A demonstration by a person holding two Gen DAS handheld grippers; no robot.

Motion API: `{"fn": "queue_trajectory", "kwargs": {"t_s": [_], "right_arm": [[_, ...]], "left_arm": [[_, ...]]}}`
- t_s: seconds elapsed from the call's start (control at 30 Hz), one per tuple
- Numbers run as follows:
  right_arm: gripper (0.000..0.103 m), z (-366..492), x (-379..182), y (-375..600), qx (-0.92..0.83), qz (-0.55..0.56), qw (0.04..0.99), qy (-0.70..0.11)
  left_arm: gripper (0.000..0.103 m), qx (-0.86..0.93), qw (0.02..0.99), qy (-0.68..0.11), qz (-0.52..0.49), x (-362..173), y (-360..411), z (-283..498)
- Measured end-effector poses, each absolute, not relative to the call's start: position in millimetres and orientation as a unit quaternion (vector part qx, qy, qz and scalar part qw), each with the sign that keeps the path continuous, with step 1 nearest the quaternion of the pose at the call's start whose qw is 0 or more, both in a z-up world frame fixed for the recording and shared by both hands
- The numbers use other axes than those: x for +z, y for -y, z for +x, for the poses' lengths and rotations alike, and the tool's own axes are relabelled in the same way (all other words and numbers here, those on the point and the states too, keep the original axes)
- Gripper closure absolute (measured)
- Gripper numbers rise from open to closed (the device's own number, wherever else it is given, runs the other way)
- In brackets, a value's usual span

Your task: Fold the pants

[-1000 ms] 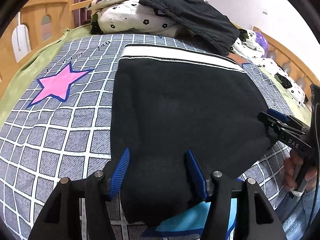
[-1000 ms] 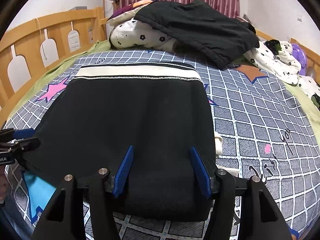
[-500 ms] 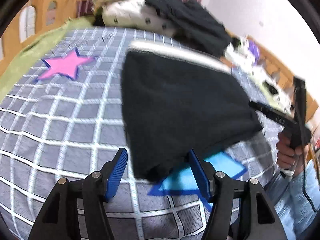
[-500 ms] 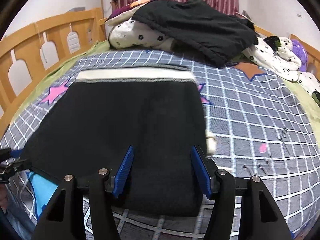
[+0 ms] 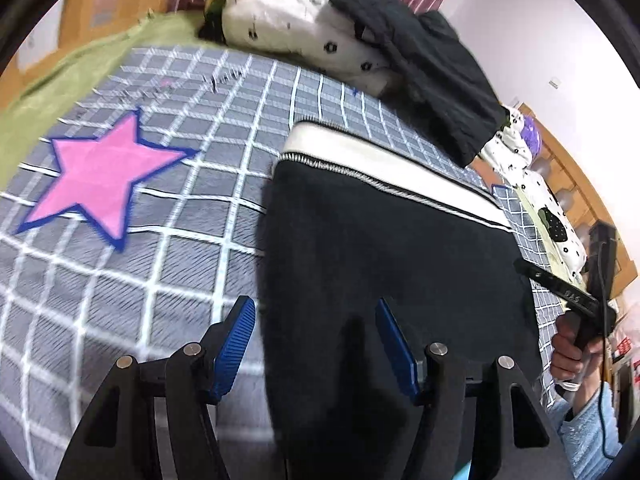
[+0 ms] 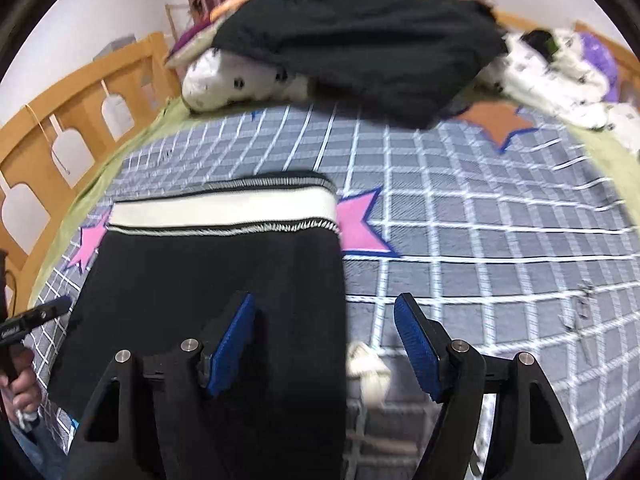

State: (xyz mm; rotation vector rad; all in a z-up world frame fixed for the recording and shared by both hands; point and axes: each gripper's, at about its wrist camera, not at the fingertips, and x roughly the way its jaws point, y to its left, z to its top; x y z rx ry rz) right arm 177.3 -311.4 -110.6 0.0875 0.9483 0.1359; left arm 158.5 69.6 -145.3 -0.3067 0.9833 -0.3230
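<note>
While blurred, "DAS" marks the right hand-held gripper (image 5: pixel 568 292).

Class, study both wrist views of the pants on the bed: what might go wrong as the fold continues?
1. Both tongs, left and right, are open, each straddling a side edge of the black pants; closing might catch the checked bedsheet too.
2. The white drawstring sticks out and may end up outside the fold.
</note>
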Motion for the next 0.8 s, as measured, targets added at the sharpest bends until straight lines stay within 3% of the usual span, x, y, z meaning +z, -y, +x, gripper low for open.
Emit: {"fn": "queue_trajectory", "kwargs": {"t_s": [0.2,0.27,0.43,0.5,0.57,0.63,0.8], "right_arm": [[0.030,210.3,-135.4,334.6,0.128,0.143,0.859,-0.474],[0.029,218.4,-142.6,338.8,0.152,0.165,0.847,-0.481],[0.029,237.3,-158.2,331.6,0.209,0.203,0.814,-0.502],[0.039,236.1,-152.3,324.5,0.214,0.192,0.821,-0.494],[0.061,230.9,-136.8,319.1,0.200,0.160,0.843,-0.473],[0.074,222.6,-113.2,312.9,0.188,0.131,0.869,-0.439],[0.079,241.2,-90.4,301.8,0.173,0.109,0.890,-0.408]], "left_arm": [[0.042,-0.185,0.834,-0.481,-0.200,-172.1,-79.1,194.5],[0.045,-0.206,0.824,-0.486,-0.207,-174.8,-75.9,210.5],[0.073,-0.221,0.810,-0.491,-0.233,-175.9,-70.4,225.7],[0.077,-0.214,0.829,-0.473,-0.207,-162.2,-64.3,219.4],[0.078,-0.205,0.849,-0.456,-0.171,-147.4,-54.6,216.8],[0.079,-0.203,0.863,-0.439,-0.146,-132.1,-44.7,222.7],[0.080,-0.205,0.875,-0.416,-0.137,-101.3,-38.5,269.4]]}}
